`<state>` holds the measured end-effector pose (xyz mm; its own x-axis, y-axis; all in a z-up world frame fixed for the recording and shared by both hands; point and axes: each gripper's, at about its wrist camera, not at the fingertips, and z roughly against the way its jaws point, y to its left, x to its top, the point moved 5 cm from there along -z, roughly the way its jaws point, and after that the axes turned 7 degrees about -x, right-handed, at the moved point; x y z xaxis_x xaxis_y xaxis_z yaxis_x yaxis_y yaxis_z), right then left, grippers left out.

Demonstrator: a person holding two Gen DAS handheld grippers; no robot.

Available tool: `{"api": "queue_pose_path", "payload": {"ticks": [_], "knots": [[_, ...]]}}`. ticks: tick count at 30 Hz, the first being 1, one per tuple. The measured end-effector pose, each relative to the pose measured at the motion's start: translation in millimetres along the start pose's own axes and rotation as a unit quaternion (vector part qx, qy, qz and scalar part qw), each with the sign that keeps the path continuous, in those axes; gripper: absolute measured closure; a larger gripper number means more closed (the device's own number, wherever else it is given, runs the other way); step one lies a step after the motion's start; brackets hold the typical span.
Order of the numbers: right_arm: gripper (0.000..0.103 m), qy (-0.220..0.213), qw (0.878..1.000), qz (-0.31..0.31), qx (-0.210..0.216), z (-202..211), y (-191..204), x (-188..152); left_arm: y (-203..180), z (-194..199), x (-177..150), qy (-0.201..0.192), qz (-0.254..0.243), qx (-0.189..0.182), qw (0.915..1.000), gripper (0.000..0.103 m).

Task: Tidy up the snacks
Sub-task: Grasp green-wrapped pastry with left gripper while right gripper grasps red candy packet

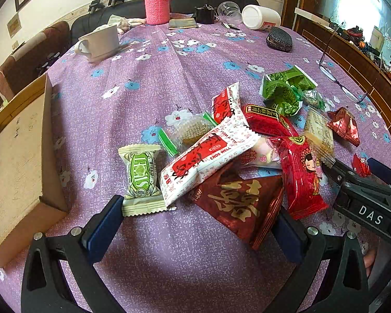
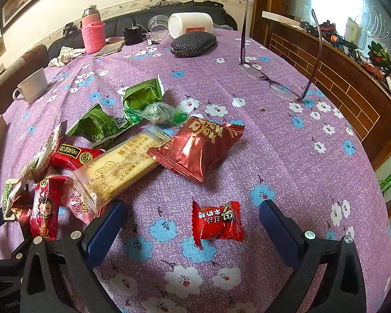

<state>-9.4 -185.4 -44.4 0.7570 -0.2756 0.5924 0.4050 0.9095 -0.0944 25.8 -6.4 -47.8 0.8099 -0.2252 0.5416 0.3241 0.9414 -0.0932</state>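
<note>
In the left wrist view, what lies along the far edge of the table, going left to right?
White mug → pink flask → black mug → clear cup → tipped white jar → dark case.

Shallow brown cardboard box (image 1: 18, 156) cut off at left edge, pale pink snack packet (image 1: 263, 155) mostly buried under red wrappers, cluttered wooden sideboard (image 2: 352, 52) contents too blurred to identify

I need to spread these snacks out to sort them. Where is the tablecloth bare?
Bare cloth lies between the cardboard box and the snack pile, up to the white mug. More lies between the small red candy and the eyeglasses. The pile itself is crowded, wrappers overlapping.
</note>
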Motion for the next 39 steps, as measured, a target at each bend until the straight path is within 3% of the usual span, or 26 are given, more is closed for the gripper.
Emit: {"api": "queue_pose_path", "payload": {"ticks": [3,7,11,13,18,21,22,27,28,32,34,36,38,39], "knots": [[0.001,0.005,1.000,0.006,0.004,1,1,-1,0,-1,0,0.002,-0.002,0.001,1.0000,0.000],[0.001,0.007,0.999,0.039,0.030,5,5,-5,1,3,-6,0.036,-0.028,-0.032,0.9985,0.000],[0.001,0.026,0.995,0.023,0.094,17,-7,-11,7,20,-20,0.048,-0.041,-0.090,0.9939,0.000],[0.001,0.051,0.990,0.004,0.131,25,-15,-15,14,30,-25,0.038,-0.040,-0.100,0.9934,0.000],[0.001,-0.017,0.987,-0.008,0.157,56,-26,-13,36,43,-16,0.011,-0.010,-0.109,0.9939,0.000],[0.001,-0.044,0.982,-0.032,0.179,74,-33,-9,44,44,-2,0.001,0.025,-0.119,0.9926,0.012],[0.001,-0.052,0.980,-0.039,0.189,81,-35,-8,46,43,2,-0.001,0.028,-0.114,0.9931,0.022],[0.001,-0.050,0.968,-0.061,0.238,84,-34,-9,54,28,20,0.002,0.039,-0.076,0.9963,0.028],[0.002,-0.050,0.966,-0.063,0.246,86,-34,-9,57,25,22,0.003,0.043,-0.067,0.9968,0.033],[0.007,-0.046,0.967,-0.051,0.245,91,-37,-7,63,8,30,0.012,0.040,-0.046,0.9981,0.049],[0.013,-0.041,0.967,-0.051,0.245,92,-43,-4,63,4,30,0.013,0.031,-0.038,0.9987,0.051],[0.031,-0.034,0.971,-0.056,0.229,91,-53,1,60,4,28,0.009,0.018,-0.028,0.9994,0.053],[0.043,-0.011,0.974,-0.064,0.216,82,-61,7,55,6,24,0.006,0.003,-0.022,0.9997,0.061],[0.044,0.006,0.974,-0.070,0.213,77,-64,8,52,8,21,0.005,-0.007,-0.021,0.9997,0.065]]}}
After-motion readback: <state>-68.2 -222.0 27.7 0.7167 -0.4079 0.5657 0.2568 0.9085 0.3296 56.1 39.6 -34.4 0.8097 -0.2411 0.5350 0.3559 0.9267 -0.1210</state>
